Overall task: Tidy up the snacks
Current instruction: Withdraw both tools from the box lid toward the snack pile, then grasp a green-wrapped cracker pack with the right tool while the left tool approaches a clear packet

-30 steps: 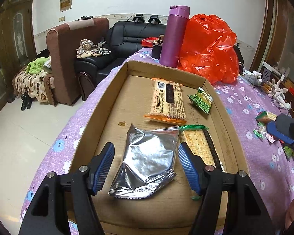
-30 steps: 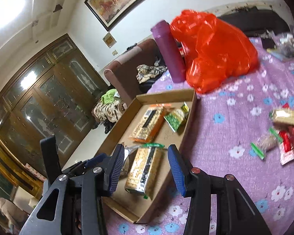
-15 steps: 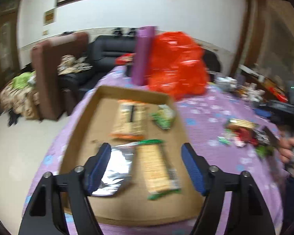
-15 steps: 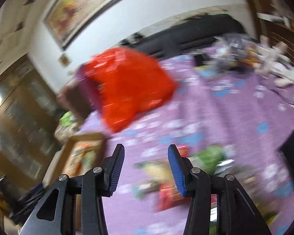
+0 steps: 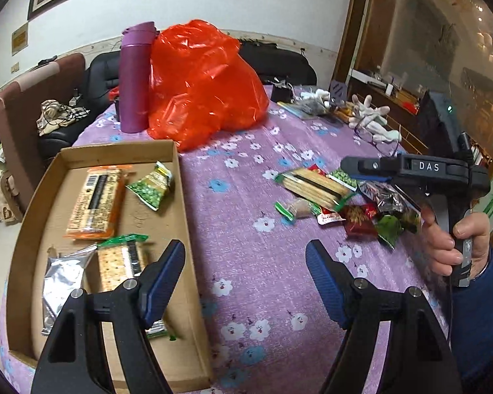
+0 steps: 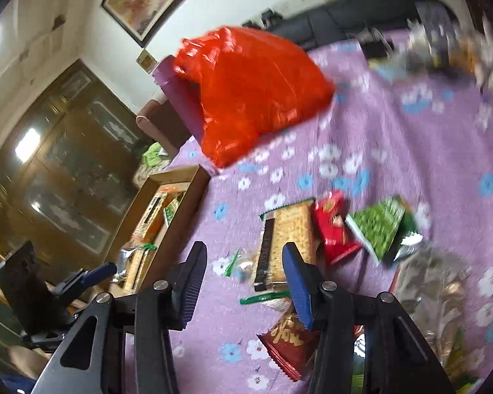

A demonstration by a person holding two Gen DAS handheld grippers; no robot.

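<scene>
Jaws of both grippers are standing apart and are gripping nothing: the left gripper [image 5: 245,271] is hanging released over bare cloth beside the box, and the right gripper [image 6: 243,274] is opening its jaws above the loose pile, with no packet pressed between the pads.

Worktop under the purple flowered cloth [image 5: 246,170] is carrying everything. At its far end, the crumpled red plastic bag [image 5: 202,82] and the tall purple flask [image 5: 135,77] are standing well clear, probably so that the sorting area stays free.

Along the left side, the shallow brown cardboard box [image 5: 184,203] is serving as the collecting tray. Four snacks are already lying flat in it: an orange-edged cracker pack [image 5: 95,202], a small green pea packet [image 5: 152,188], a green-edged cracker pack [image 5: 120,264] and a silver foil pouch [image 5: 64,279]. Being laid side by side rather than stacked, they are leaving the near right corner open.

Remaining snacks are lying bunched on the cloth to the right, well apart from the box: a long clear cracker pack with a dark band [image 6: 287,239], a red packet [image 6: 335,226] just beside it, a green pea bag [image 6: 379,225] and a dark red packet [image 6: 291,336] under the right jaw.

Judging by its aim, the right gripper is lining up with the long cracker pack, the largest loose item.
</scene>
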